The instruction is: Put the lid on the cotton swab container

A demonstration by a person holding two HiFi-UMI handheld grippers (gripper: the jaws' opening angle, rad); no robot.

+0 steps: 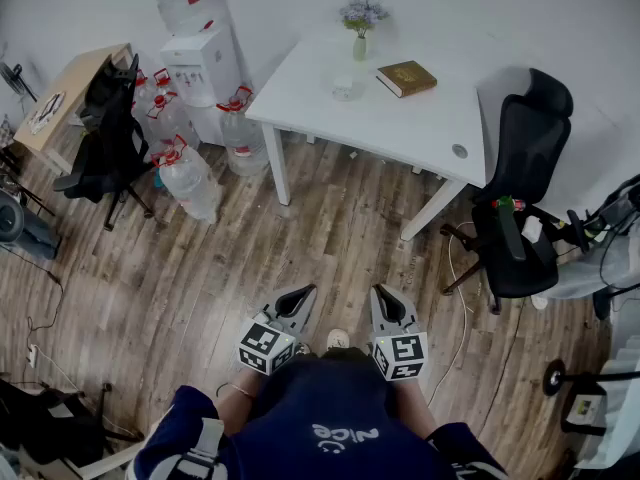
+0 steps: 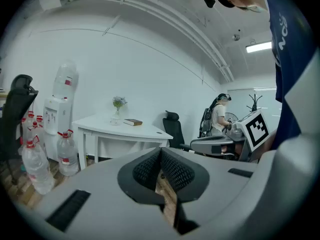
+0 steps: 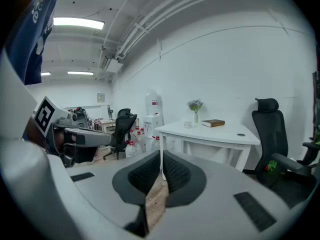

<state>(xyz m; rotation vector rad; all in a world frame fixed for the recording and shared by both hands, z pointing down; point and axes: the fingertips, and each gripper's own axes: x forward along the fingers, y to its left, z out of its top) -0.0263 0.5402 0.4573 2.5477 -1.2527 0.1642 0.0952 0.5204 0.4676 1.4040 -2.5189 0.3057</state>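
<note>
A small clear round container (image 1: 344,89) stands on the white table (image 1: 400,133) far ahead, between a vase of flowers (image 1: 360,43) and a brown book (image 1: 406,78). It is too small to tell a lid from it. In the right gripper view the container (image 3: 188,125) shows as a tiny clear shape on the tabletop (image 3: 215,132). Both grippers hover over the wooden floor close to the person's body, well short of the table. My left gripper (image 1: 304,291) (image 2: 161,152) is shut with nothing in it. My right gripper (image 1: 379,290) (image 3: 161,157) is shut too, holding nothing.
A black office chair (image 1: 520,228) stands right of the table. Water bottles (image 1: 190,183) and a dispenser (image 1: 205,68) crowd its left side, with another black chair (image 1: 105,143) and a wooden desk (image 1: 60,98) beyond. Cables trail on the floor at the right.
</note>
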